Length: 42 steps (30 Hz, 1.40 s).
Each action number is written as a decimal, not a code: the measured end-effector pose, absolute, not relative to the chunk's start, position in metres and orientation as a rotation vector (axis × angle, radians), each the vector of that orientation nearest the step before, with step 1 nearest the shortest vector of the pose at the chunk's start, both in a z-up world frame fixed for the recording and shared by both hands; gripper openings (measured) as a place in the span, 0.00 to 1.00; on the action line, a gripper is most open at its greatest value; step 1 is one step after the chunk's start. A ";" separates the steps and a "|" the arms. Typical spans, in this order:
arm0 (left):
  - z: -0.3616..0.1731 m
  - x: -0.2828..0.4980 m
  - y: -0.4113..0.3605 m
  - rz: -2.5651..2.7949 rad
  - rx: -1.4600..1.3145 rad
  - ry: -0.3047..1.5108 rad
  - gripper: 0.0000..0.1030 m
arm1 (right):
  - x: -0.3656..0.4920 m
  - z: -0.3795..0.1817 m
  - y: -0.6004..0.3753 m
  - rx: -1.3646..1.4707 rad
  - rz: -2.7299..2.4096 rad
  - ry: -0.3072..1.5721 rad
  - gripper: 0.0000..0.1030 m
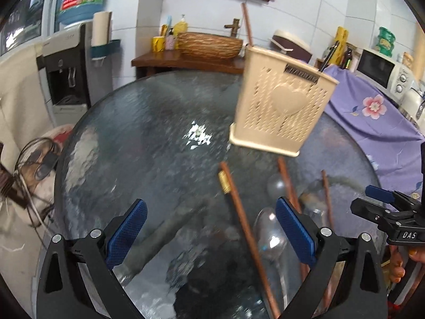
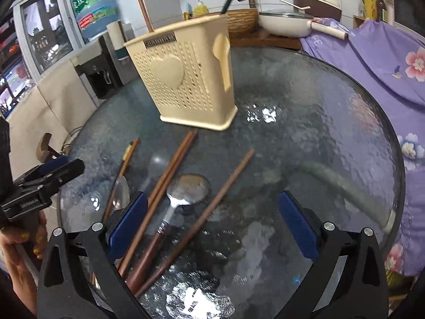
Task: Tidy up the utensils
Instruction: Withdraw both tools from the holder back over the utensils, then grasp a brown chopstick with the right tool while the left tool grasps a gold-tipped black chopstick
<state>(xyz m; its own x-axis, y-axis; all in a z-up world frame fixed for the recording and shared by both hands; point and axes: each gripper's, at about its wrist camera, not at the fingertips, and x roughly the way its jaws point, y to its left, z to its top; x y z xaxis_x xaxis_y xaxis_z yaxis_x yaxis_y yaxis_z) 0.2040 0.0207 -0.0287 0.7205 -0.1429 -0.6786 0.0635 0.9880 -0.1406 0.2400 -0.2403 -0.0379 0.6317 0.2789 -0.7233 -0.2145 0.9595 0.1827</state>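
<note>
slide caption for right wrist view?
Open right gripper above chopsticks and a spoon on the glass table, beige holder behind.

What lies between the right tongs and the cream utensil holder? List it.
In the right wrist view: a metal spoon and wooden chopsticks on the glass table, before the utensil holder.

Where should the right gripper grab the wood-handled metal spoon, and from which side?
Grip the spoon on its wooden handle just below the metal neck, from above, jaws across the handle. It lies flat on the glass table, with chopsticks close on its left. Right gripper is open.
</note>
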 end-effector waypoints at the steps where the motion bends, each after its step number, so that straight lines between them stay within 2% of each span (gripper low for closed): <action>1: -0.033 0.202 0.023 -0.109 -0.112 0.771 0.83 | 0.238 -0.041 -0.241 0.077 0.266 0.841 0.93; 3: -0.039 0.201 0.025 -0.113 -0.115 0.797 0.74 | 0.233 -0.046 -0.242 0.060 0.230 0.836 0.89; 5: -0.047 0.199 0.025 -0.122 -0.116 0.820 0.70 | 0.231 -0.050 -0.242 0.051 0.214 0.839 0.84; 7: -0.053 0.198 0.026 -0.136 -0.119 0.839 0.62 | 0.231 -0.055 -0.240 0.051 0.212 0.855 0.76; 13: -0.057 0.200 0.019 -0.149 -0.104 0.851 0.56 | 0.236 -0.065 -0.233 0.047 0.181 0.878 0.63; 18: -0.054 0.209 0.017 -0.139 -0.104 0.855 0.53 | 0.248 -0.068 -0.236 0.054 0.155 0.899 0.56; 32: -0.065 0.209 -0.006 -0.162 -0.013 0.885 0.50 | 0.249 -0.073 -0.223 -0.066 0.170 0.910 0.56; 42: -0.064 0.210 0.010 -0.121 0.006 0.901 0.50 | 0.248 -0.072 -0.245 -0.080 0.181 0.935 0.56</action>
